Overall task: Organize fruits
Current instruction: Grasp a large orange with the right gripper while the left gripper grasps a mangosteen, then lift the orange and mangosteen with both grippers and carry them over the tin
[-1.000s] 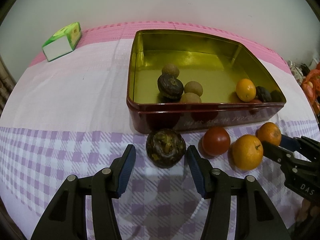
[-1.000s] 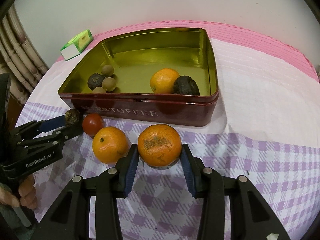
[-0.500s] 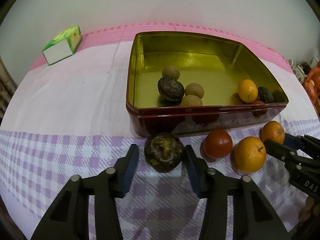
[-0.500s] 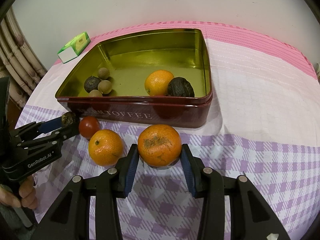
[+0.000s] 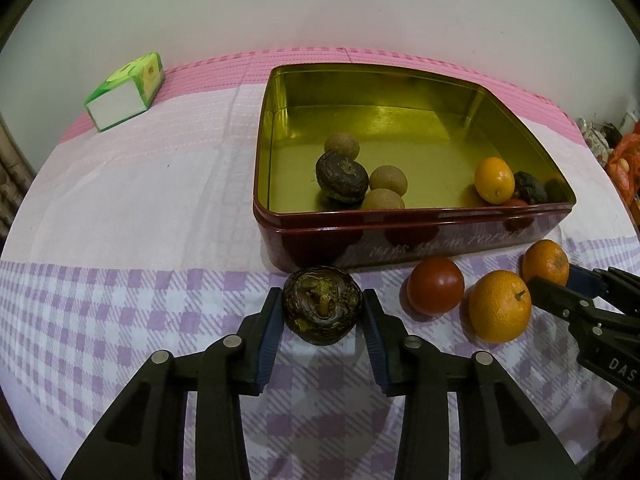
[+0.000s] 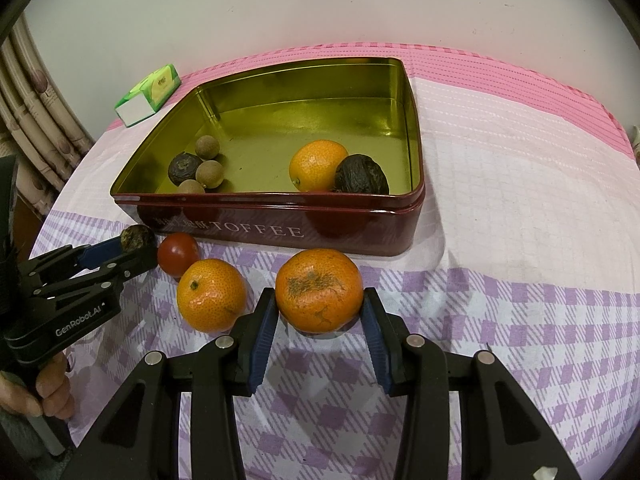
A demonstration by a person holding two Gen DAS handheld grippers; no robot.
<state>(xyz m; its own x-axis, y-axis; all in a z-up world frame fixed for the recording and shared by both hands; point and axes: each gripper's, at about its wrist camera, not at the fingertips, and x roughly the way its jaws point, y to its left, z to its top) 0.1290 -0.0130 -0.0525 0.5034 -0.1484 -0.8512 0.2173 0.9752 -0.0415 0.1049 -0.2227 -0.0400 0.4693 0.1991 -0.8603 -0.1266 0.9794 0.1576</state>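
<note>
Roughly halfway: six fruits sit in the tin [image 5: 400,236], four wait just in front of it. Left gripper [image 5: 322,316] is closing on a dark fruit [image 5: 322,304]; right gripper [image 6: 320,312] pinches an orange [image 6: 319,290].

You've got one red tin [image 6: 280,230] on the cloth, and inside it three small tan round fruits [image 5: 388,179], two dark wrinkly ones [image 5: 342,176], one near them and one in the other corner, plus one orange [image 6: 318,165]. From the left wrist view there's maybe a bit of something red tucked by that orange too, can't really tell. Outside the tin, count two oranges on the cloth [image 6: 211,295] [image 6: 319,290], one red tomato [image 6: 178,251] and one more dark wrinkly fruit [image 5: 322,304]. So three oranges total, three dark ones. One green and white carton [image 5: 126,90] sits off at the back. Two grippers [image 5: 322,320] [image 6: 319,320] in play.
</note>
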